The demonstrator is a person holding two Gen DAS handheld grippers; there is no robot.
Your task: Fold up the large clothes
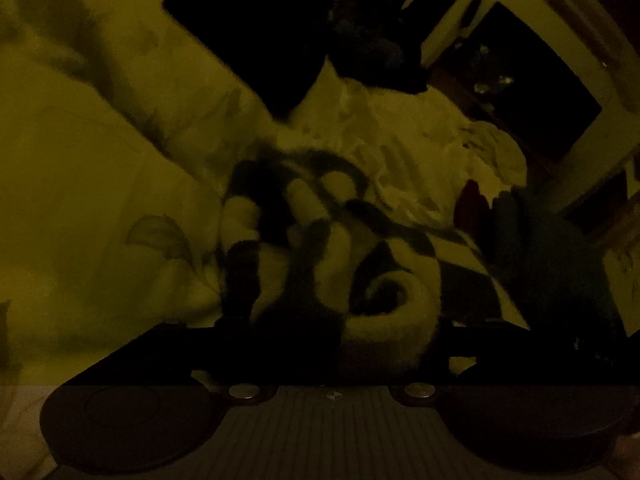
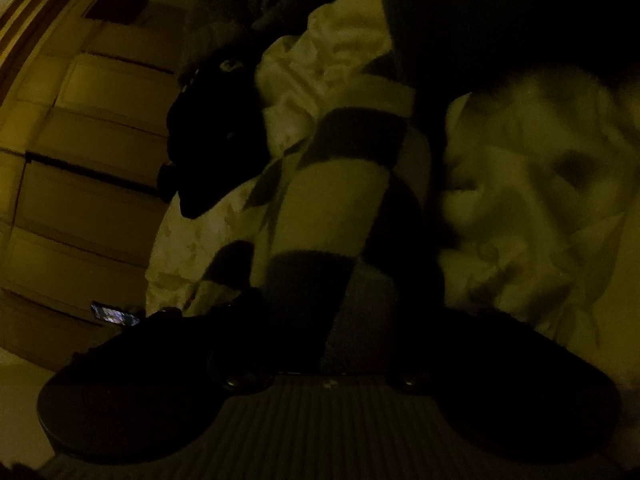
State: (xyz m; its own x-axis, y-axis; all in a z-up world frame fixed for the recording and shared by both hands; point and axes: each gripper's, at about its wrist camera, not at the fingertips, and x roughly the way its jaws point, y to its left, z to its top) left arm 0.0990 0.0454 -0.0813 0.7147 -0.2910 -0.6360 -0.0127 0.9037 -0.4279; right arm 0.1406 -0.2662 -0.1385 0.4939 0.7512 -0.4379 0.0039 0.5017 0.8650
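The striped garment (image 1: pixel 340 248) lies bunched on the leaf-print bedsheet (image 1: pixel 80 160) (very dim light); left gripper (image 1: pixel 336 320) and right gripper (image 2: pixel 340 312) press into it, their grip impossible to tell.

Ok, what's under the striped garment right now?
In the left wrist view the striped garment lies bunched on a pale leaf-print bedsheet, with white crumpled fabric just beyond it. What lies directly beneath the bunch is covered and too dark to tell.

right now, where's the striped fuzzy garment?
The striped garment is bunched centre-frame in the left wrist view, directly ahead of the left claw, on the floral bedsheet. In the right wrist view it rises up the middle.
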